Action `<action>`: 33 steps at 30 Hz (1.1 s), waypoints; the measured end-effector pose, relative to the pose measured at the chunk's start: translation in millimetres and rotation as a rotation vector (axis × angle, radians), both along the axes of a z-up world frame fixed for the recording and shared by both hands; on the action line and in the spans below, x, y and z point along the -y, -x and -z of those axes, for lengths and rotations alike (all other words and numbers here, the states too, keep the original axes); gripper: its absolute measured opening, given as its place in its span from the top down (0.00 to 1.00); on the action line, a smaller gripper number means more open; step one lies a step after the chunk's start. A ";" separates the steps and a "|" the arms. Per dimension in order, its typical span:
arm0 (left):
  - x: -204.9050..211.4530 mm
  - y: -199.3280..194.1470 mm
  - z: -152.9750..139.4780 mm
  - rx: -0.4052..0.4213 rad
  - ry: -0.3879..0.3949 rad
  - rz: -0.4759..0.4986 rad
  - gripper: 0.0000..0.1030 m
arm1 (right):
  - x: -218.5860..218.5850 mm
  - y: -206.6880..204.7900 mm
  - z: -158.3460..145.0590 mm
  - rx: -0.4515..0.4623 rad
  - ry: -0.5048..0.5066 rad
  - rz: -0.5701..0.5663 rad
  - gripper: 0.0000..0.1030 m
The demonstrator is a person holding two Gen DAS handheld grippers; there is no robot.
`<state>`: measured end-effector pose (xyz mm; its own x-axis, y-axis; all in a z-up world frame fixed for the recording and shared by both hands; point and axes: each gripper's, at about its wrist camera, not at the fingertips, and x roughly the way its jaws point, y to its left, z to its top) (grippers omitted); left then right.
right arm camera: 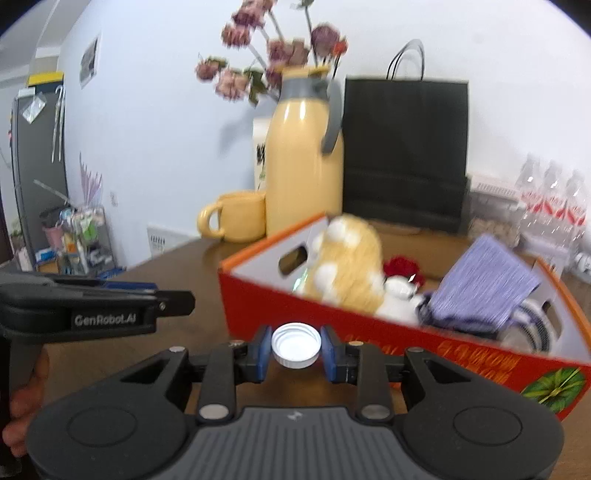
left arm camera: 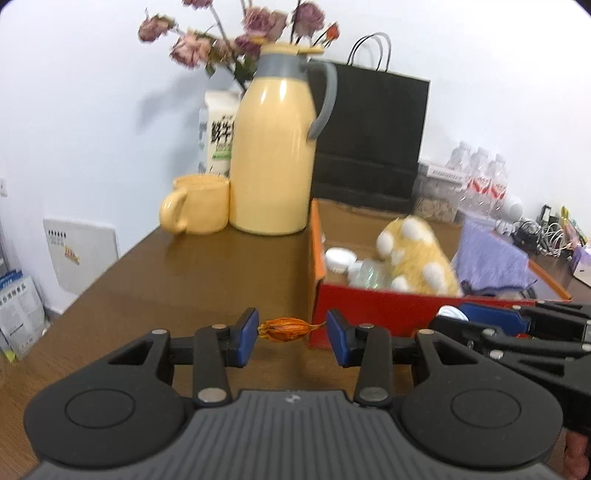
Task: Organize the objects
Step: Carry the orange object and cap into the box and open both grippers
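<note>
Now the right gripper (right arm camera: 296, 347) pinches a white bottle cap (right arm camera: 296, 345) — lift it level over the orange box (right arm camera: 369, 334) rim before letting go; left gripper (left arm camera: 291, 334) gapes around a dried seed pod (left arm camera: 286, 329)

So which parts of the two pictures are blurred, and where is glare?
Left wrist view: flowers and plush toy smeared, glare stripe on the yellow jug. Right wrist view: box contents and water bottles blurred, white cap sharp.

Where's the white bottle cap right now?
In the right wrist view the white bottle cap sits clamped in the right gripper, just before the orange box.
</note>
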<state>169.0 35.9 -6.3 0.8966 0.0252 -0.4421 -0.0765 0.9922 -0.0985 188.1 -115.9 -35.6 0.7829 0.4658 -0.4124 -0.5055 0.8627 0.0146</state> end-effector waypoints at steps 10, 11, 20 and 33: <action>39.3 -23.8 -62.4 0.138 -0.016 0.075 0.60 | 26.1 -18.8 -49.0 0.149 0.013 0.066 0.74; 44.4 -27.9 -67.1 0.148 -0.013 0.083 0.60 | 28.5 -21.3 -52.2 0.158 0.013 0.073 0.74; 88.6 -77.6 -75.7 0.164 -0.001 0.143 0.60 | 46.4 -63.5 -54.7 0.155 0.010 0.143 0.74; 101.5 -145.3 -47.9 0.077 -0.023 0.144 0.47 | 56.4 -127.4 -28.7 0.091 0.037 0.188 0.73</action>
